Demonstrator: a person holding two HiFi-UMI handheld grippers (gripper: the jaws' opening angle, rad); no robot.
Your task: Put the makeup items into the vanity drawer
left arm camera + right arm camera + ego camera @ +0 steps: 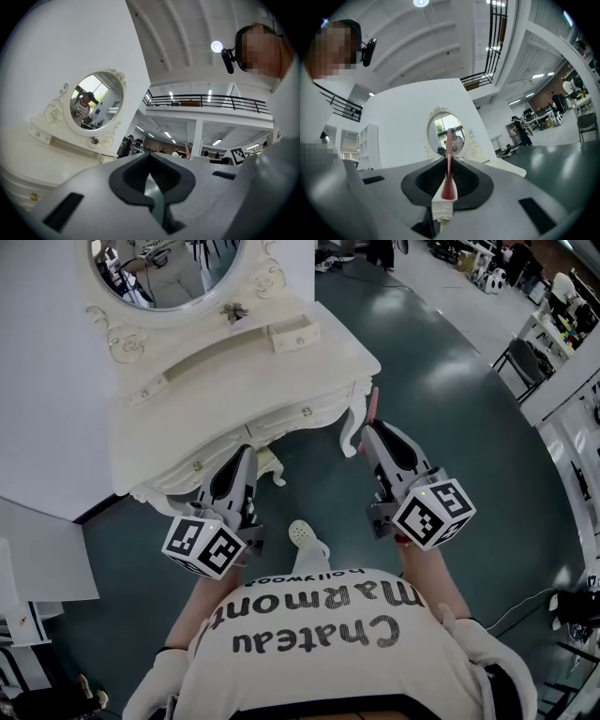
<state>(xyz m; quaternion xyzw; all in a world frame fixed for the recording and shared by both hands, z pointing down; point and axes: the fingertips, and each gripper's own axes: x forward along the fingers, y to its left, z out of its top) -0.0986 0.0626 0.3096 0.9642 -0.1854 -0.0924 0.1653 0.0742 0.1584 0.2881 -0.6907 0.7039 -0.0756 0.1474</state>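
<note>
A white vanity [216, 390] with an oval mirror [169, 273] stands ahead of me; its front drawers [281, 420] look closed. My right gripper [368, 427] hovers off the vanity's right front corner, shut on a slim pink makeup stick [372, 404]. In the right gripper view the makeup stick [449, 159] rises between the pads, with a white base, pointing at the mirror [446, 133]. My left gripper [246, 452] hangs just below the vanity's front edge. Seen from its own camera, the left gripper [152, 180] is shut with nothing in it, and the mirror [93, 105] is up to the left.
Two small upper drawers [293, 334] sit on the vanity top below the mirror. A curved vanity leg [353, 432] drops beside the right gripper. The person's white shoe [302, 533] rests on the dark green floor. A chair [520, 357] and white shelves [562, 324] stand far right.
</note>
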